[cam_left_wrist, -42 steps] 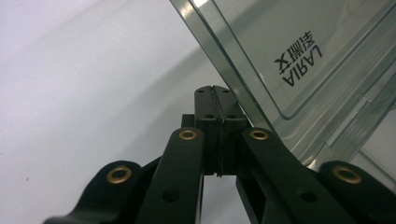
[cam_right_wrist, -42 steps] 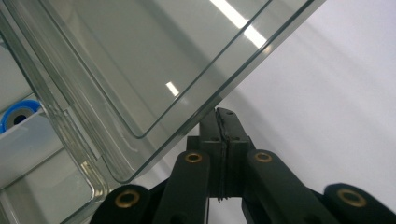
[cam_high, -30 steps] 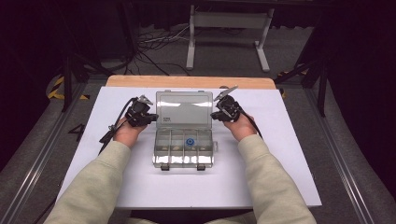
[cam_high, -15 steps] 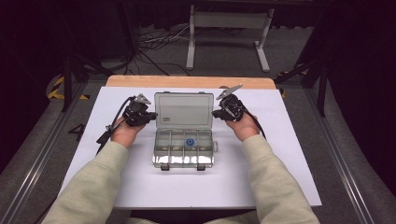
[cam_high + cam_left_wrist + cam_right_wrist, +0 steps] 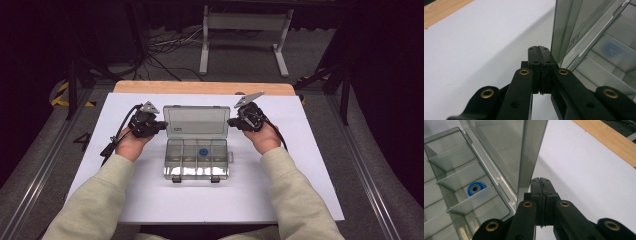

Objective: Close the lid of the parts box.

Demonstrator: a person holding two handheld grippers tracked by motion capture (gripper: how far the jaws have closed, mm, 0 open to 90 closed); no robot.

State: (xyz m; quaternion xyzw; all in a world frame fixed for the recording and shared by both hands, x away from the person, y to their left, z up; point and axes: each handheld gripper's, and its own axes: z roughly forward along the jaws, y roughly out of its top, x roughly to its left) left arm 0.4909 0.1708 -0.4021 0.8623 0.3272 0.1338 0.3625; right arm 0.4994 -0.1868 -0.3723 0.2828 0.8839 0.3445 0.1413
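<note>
Both hand-held grippers are pinched fully closed with nothing between the jaws; we've got the left hand-held gripper (image 5: pixel 159 125) parked just beside the left edge of the raised lid (image 5: pixel 196 121), and the right hand-held gripper (image 5: pixel 234 122) mirrored at the lid's right edge, so the clear organizer box (image 5: pixel 197 159) sits dead centre between them on the white desk (image 5: pixel 300 165); neither hand is really nearer. Its long axis runs side to side, lid standing near upright at the back, tray toward us; one blue ring (image 5: pixel 475 188) sits in a middle compartment. We'd guess the lid gets nudged next. A small label on the lid is too blurred to read.
</note>
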